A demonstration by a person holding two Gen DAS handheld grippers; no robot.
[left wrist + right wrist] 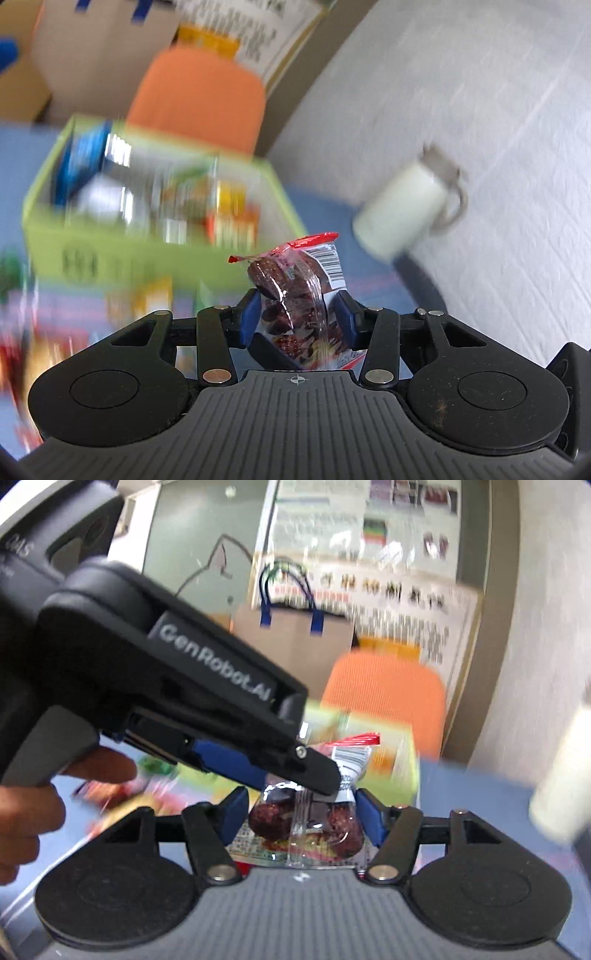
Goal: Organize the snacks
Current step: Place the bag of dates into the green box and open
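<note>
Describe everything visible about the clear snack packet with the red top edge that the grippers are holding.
The clear plastic snack packet with a red crimped top edge holds dark reddish-brown pieces and carries a white barcode label near its top. It stands roughly upright, crinkled and glossy. The left gripper pinches its lower part between blue pads, and the right gripper has it between its blue pads too, in front of the blurred green box.

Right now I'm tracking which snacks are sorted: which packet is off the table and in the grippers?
The clear packet of dark red dates with the red top seal, clamped between both grippers; the others sit blurred in the green box.
</note>
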